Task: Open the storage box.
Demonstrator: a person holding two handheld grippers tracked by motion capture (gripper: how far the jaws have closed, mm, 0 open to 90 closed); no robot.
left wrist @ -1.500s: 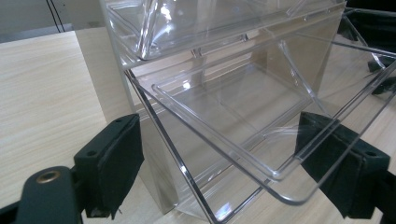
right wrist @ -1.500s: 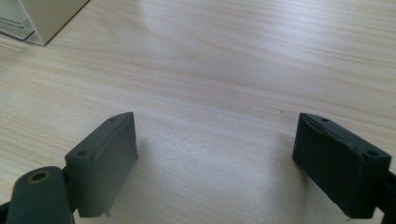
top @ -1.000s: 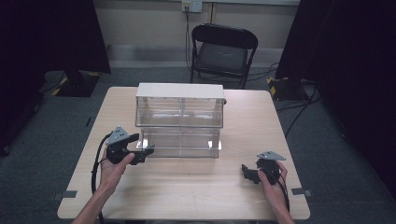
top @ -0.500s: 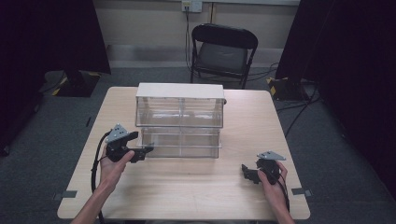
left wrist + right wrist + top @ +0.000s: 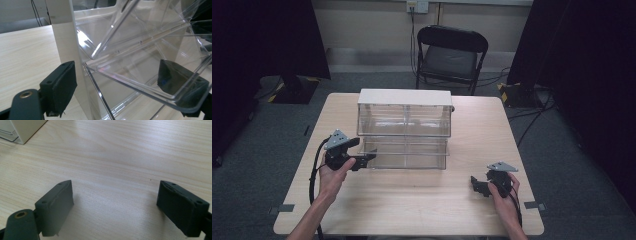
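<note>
A clear plastic drawer cabinet (image 5: 404, 97) with a cream top stands mid-table. Its lower drawer (image 5: 407, 152) is slid out toward me. My left gripper (image 5: 366, 159) is open at that drawer's front left corner. In the left gripper view the gripper (image 5: 117, 85) straddles the corner: one jaw lies outside the cream side wall (image 5: 67, 45), the other shows through the clear drawer (image 5: 140, 75). My right gripper (image 5: 477, 186) rests open at the table's front right, well away from the cabinet. In the right gripper view the gripper (image 5: 115, 205) has bare wood between its jaws.
The wooden table (image 5: 412, 200) has free room in front of the cabinet and on both sides. The cabinet's corner (image 5: 22, 130) shows at the top left of the right gripper view. A black folding chair (image 5: 451, 55) stands behind the table. Cables trail from both grippers.
My left gripper has edged slightly away from me along the drawer's left corner. The right gripper has stayed where it was.
</note>
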